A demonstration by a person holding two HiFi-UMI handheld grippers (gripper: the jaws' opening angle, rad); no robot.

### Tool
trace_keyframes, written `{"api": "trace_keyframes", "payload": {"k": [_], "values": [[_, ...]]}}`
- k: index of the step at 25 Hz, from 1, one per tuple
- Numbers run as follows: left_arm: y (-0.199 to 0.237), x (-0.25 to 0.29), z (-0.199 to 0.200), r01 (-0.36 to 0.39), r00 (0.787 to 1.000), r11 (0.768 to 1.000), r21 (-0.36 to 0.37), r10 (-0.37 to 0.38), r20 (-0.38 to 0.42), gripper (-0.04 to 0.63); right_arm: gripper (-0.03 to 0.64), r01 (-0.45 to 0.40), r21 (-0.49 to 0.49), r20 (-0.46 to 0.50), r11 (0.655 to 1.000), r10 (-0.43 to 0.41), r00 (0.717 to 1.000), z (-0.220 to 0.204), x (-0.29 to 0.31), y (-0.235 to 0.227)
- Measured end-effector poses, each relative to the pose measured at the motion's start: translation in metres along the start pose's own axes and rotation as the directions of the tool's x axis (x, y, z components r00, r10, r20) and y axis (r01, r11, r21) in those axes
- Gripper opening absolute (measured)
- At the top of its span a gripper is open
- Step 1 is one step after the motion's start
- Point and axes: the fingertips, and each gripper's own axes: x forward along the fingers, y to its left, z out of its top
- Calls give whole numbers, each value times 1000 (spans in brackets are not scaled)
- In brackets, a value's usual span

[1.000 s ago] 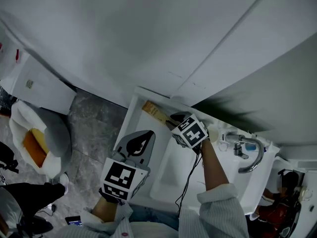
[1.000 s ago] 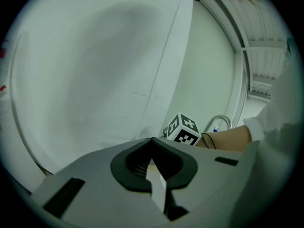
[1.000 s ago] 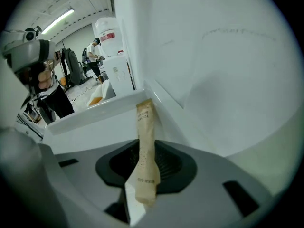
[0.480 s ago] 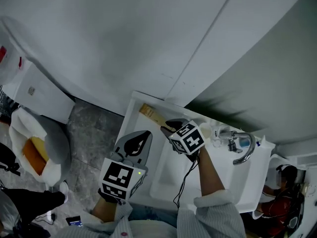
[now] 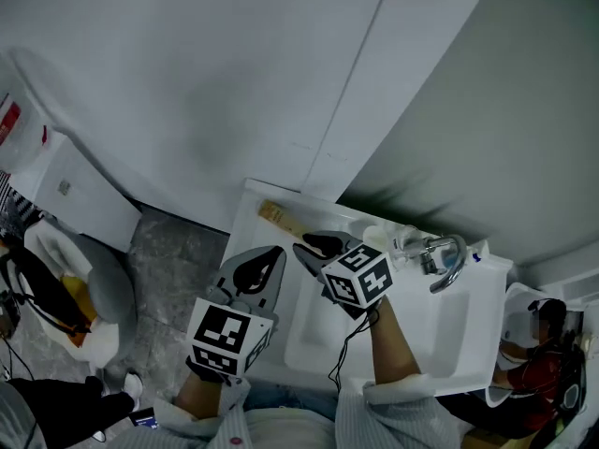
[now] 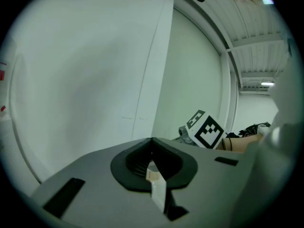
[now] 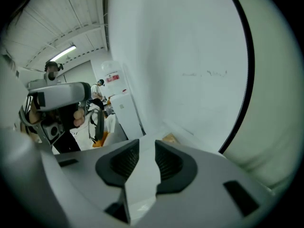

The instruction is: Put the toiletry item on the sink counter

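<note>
The sink counter [image 5: 251, 237] is white, with a basin at centre. The left gripper [image 5: 272, 251] hangs over the counter's left edge, its jaw tips touching and gripping nothing. The right gripper [image 5: 312, 247] holds its jaws narrowly apart – only bare counter shows between them. The toiletry item [image 5: 278, 216] lies flat at the back left corner, just beyond the right gripper's tips. It is slim and tan – probably light and stiff; grip it across the narrow width at mid-length.

right claw [image 5: 307, 247] | drawn back from toiletry item [image 5: 274, 214] | now apart from it
</note>
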Motion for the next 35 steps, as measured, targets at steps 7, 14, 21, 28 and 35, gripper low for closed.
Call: {"api": "trace_keyframes", "payload": {"k": [7, 14, 21, 28, 35], "values": [[-11, -18, 16, 11, 999, 1000, 26, -12, 44, 16, 110, 4, -46, 126, 999, 2, 992, 25, -37, 38], [-27, -34, 25, 37, 996, 999, 35, -40, 76, 16, 106, 0, 25, 306, 1000, -8, 952, 46, -81, 68], [-46, -42, 32, 73, 992, 996, 47, -77, 99, 16, 74, -55, 187, 458, 981, -37, 888, 42, -116, 80], [-64, -47, 37, 112, 986, 991, 74, -120, 114, 15, 34, -64, 209, 565, 976, -67, 822, 42, -153, 98], [-84, -53, 31, 167, 979, 983, 74, -174, 110, 17, 14, 69, 149, 506, 986, -136, 852, 21, -165, 118]]}}
